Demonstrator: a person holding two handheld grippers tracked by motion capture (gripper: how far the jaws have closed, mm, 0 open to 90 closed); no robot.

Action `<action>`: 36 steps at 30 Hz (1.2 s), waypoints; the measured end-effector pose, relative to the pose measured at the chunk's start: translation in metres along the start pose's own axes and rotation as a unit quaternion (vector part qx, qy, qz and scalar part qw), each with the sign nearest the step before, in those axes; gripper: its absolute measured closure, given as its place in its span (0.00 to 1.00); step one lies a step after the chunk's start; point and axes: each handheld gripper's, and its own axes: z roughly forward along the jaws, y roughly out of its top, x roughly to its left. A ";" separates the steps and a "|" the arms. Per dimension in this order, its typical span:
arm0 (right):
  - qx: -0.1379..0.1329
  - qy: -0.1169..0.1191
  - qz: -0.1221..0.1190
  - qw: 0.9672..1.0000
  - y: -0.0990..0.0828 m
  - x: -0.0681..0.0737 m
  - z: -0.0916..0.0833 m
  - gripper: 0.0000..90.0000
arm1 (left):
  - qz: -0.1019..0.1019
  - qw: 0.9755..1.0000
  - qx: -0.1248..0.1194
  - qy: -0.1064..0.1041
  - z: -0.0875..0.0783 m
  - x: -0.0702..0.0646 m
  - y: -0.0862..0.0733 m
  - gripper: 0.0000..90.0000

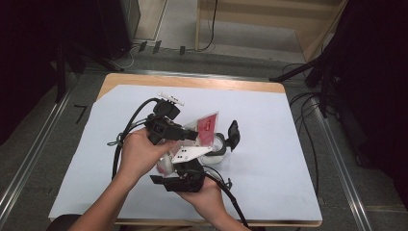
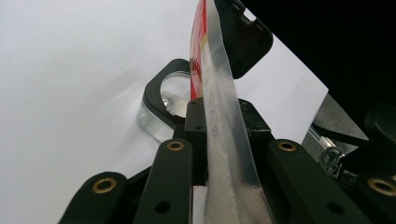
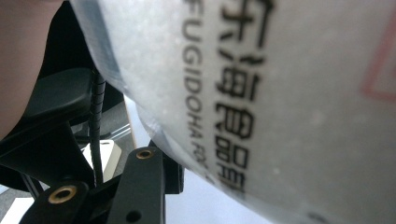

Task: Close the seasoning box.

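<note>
A clear bag (image 2: pixel 219 116) is pinched by the left gripper (image 2: pixel 219 135) above a glass jar (image 2: pixel 161 109) at 9 o'clock; the right gripper's (image 1: pixel 185 180) grip cannot be told.

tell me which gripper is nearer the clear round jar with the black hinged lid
Left. The left gripper is clamped on the translucent red-printed pouch right above the clear round jar. The right gripper sits lower on the pouch, nearer the person.

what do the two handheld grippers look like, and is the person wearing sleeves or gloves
Both grippers, left gripper and right gripper, are black, with brass-coloured rivets in the jaw links and a black cable trailing from each. The right carries a grey three-cornered plate with dark dots. Forearms and hands are bare.
</note>
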 end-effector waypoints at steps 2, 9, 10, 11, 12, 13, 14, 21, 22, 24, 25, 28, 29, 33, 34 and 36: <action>0.000 0.001 -0.002 1.000 0.000 0.000 0.000 0.69 | 0.000 1.000 -0.001 0.001 0.000 0.000 0.000 0.87; 0.000 0.002 -0.003 1.000 0.000 0.000 0.001 0.69 | -0.001 1.000 -0.002 0.005 -0.001 0.000 -0.001 0.87; 0.000 0.002 -0.003 1.000 0.000 0.000 0.001 0.69 | 0.000 1.000 -0.002 0.006 -0.002 0.000 -0.001 0.87; 0.000 0.002 -0.004 1.000 0.000 0.000 0.002 0.69 | 0.001 1.000 -0.002 0.008 -0.002 0.000 -0.001 0.87; 0.000 0.003 -0.004 1.000 0.001 0.000 0.002 0.69 | 0.002 1.000 -0.002 0.008 -0.002 0.000 -0.001 0.87; 0.000 0.002 -0.004 1.000 0.001 0.000 0.002 0.69 | 0.003 1.000 -0.004 0.009 -0.002 0.000 -0.001 0.87; -0.001 0.001 -0.004 1.000 0.001 0.000 0.002 0.69 | 0.000 1.000 -0.005 0.011 -0.002 0.000 -0.001 0.87; -0.003 -0.004 -0.008 1.000 0.001 0.000 0.003 0.69 | 0.000 1.000 -0.007 0.017 -0.002 -0.002 0.000 0.87; -0.005 -0.002 -0.004 1.000 0.001 0.000 0.002 0.69 | 0.002 1.000 -0.006 0.018 -0.002 -0.003 0.001 0.87; -0.012 -0.001 0.000 1.000 0.002 -0.001 0.003 0.69 | 0.007 1.000 -0.004 0.023 -0.002 -0.005 0.002 0.87; -0.014 -0.001 0.000 1.000 0.002 -0.001 0.003 0.69 | 0.007 1.000 -0.004 0.023 -0.002 -0.004 0.002 0.87; -0.011 -0.001 -0.003 1.000 0.003 -0.002 0.004 0.69 | 0.000 1.000 -0.005 0.016 -0.003 0.000 0.002 0.87; -0.011 -0.001 -0.003 1.000 0.003 -0.002 0.004 0.69 | -0.002 1.000 -0.006 0.015 -0.003 0.001 0.002 0.87; -0.014 -0.001 -0.003 1.000 0.003 -0.003 0.005 0.69 | -0.005 1.000 -0.006 0.014 -0.002 0.001 0.004 0.87; -0.014 -0.001 -0.004 1.000 0.004 -0.003 0.005 0.69 | -0.005 1.000 -0.005 0.012 -0.002 0.002 0.004 0.87; -0.015 -0.003 -0.005 1.000 0.004 -0.003 0.005 0.70 | -0.010 1.000 -0.006 0.007 -0.002 0.004 0.005 0.87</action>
